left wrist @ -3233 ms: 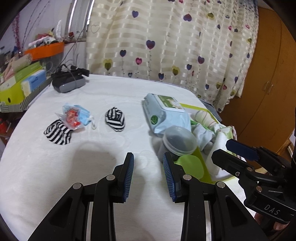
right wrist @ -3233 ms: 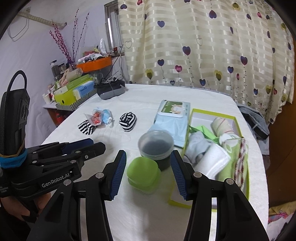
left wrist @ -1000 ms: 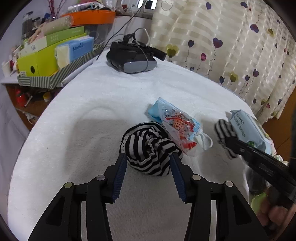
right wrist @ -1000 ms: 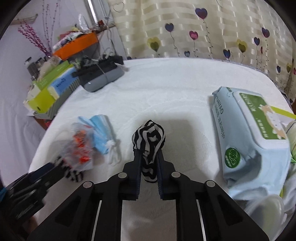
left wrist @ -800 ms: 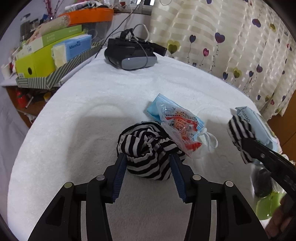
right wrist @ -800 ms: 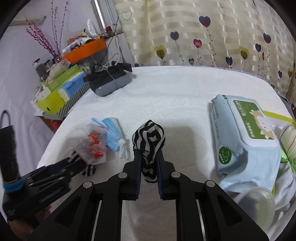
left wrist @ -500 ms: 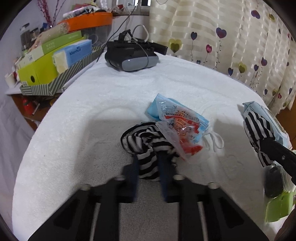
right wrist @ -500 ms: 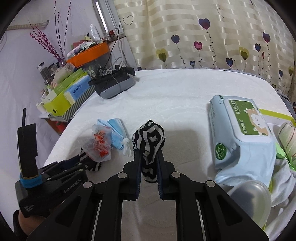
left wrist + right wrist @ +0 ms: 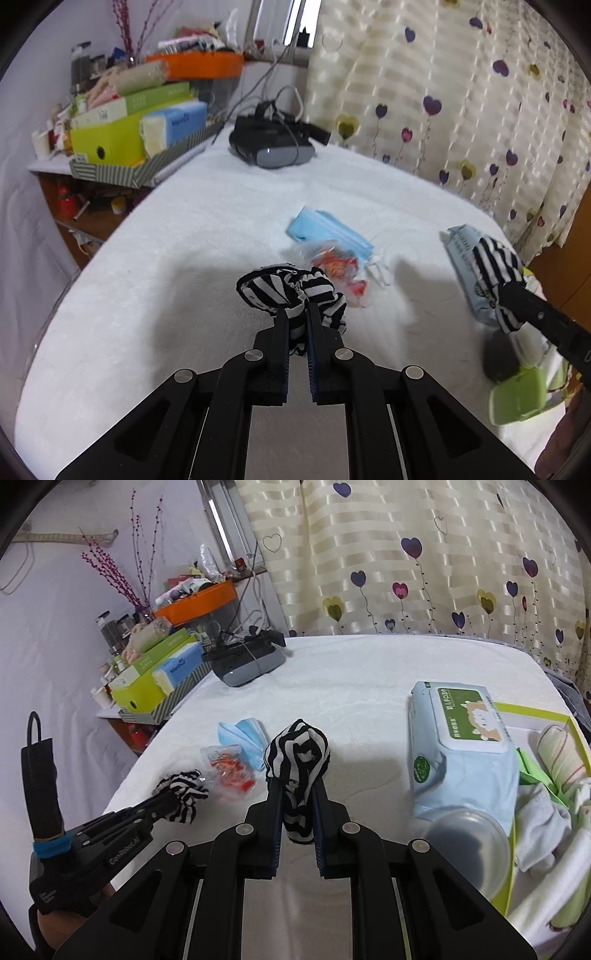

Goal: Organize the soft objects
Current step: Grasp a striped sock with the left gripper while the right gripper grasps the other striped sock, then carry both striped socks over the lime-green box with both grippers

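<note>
**Now both grippers hold a striped sock**

Now your left gripper (image 9: pixel 297 314) has just been closing, and its jaws pinch a striped sock (image 9: pixel 291 291). That sock hangs just off the bed (image 9: pixel 184 258), right beside the snack bag (image 9: pixel 340 269) and the blue mask (image 9: pixel 328 232). Your right gripper (image 9: pixel 297 797) is clamped on the other sock (image 9: pixel 297 757), held up in the air. The green box (image 9: pixel 576 731) lies off to your right, past the wipes pack (image 9: pixel 461 746). Your right hand is nearer to it, so that sock likely goes first. The left sock must cross over the wipes to get there.
</note>
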Motion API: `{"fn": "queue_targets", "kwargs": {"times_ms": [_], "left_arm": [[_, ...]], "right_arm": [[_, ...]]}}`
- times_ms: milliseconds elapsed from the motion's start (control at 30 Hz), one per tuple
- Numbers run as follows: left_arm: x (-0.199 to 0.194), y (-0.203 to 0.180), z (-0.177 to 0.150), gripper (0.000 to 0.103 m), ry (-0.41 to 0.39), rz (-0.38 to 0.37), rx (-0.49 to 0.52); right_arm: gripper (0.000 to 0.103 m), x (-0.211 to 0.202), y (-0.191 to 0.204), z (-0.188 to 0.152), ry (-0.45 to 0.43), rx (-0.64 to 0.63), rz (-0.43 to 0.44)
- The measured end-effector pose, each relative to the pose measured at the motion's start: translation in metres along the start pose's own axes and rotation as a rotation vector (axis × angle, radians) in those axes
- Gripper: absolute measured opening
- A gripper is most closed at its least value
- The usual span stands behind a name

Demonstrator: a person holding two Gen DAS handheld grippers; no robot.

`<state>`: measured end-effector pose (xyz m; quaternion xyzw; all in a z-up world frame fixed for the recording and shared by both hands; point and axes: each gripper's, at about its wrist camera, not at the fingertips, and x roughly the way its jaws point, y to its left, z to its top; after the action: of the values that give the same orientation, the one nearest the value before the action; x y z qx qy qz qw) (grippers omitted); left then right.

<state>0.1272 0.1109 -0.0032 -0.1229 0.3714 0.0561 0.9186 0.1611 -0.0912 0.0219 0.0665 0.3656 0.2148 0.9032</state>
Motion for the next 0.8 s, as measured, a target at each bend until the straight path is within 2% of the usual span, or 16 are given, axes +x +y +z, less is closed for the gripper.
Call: {"fn": "queue_targets", "kwargs": {"times_ms": [200,800], "left_arm": [[-0.028,-0.019,-0.005,0.008,-0.037,-0.035,0.024],[-0.096,-0.074,-0.028,0.008,-0.127,-0.141,0.118]], "right_arm": [[0.015,-0.028,0.004,-0.011,-0.026,-0.035,0.030],[0.015,-0.098,-0.001,-0.040,-0.095,-0.075,0.011]]}}
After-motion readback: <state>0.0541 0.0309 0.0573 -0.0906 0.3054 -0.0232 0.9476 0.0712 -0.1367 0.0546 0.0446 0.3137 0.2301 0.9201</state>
